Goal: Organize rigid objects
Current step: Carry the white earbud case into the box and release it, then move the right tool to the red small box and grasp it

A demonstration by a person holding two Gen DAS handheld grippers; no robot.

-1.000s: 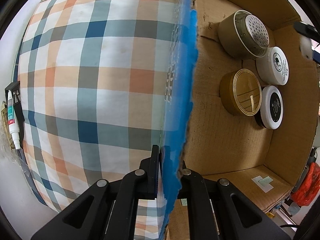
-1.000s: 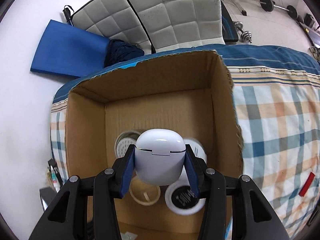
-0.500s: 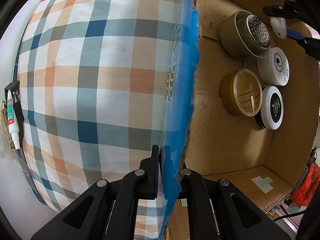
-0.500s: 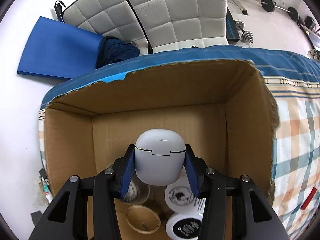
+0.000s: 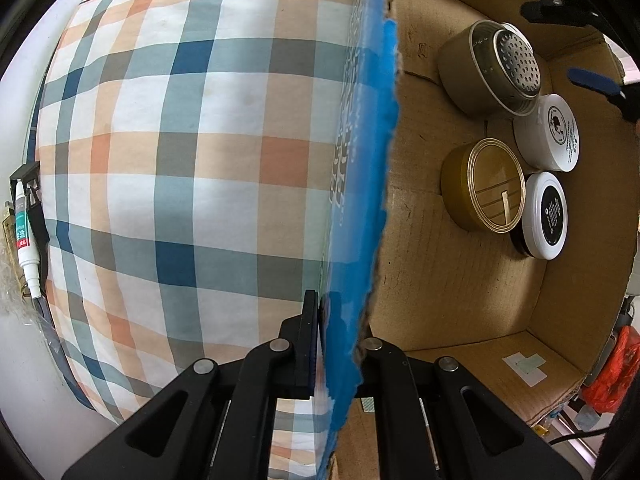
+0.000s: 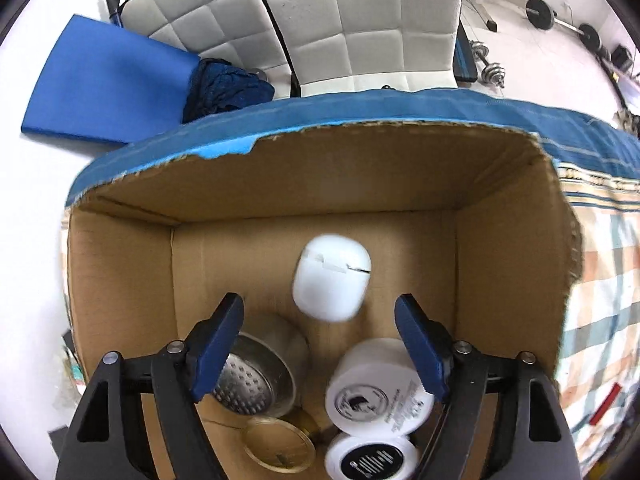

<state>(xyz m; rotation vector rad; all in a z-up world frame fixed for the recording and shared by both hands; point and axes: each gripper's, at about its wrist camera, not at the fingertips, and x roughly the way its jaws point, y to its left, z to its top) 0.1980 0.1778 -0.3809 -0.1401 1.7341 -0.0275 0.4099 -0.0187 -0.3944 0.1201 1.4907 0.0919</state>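
— Where was the white case (image 6: 331, 277)?
— Loose inside the cardboard box (image 6: 312, 182), beyond the jars, clear of the right claw (image 6: 319, 334), whose jaws had just been opening and stood wide apart

— And the left claw (image 5: 335, 346)?
— Clamped on the box's blue-edged wall, on the checked bed (image 5: 168, 152)

Free room: bare cardboard box (image 6: 508, 264) floor along the far wall and left side.
Obstacles: white case (image 6: 331, 278) mid-floor; perforated tin (image 6: 256, 376), white jar (image 6: 378, 388), gold tin (image 5: 482, 186) and black-topped jar (image 5: 546, 216) clustered near side.
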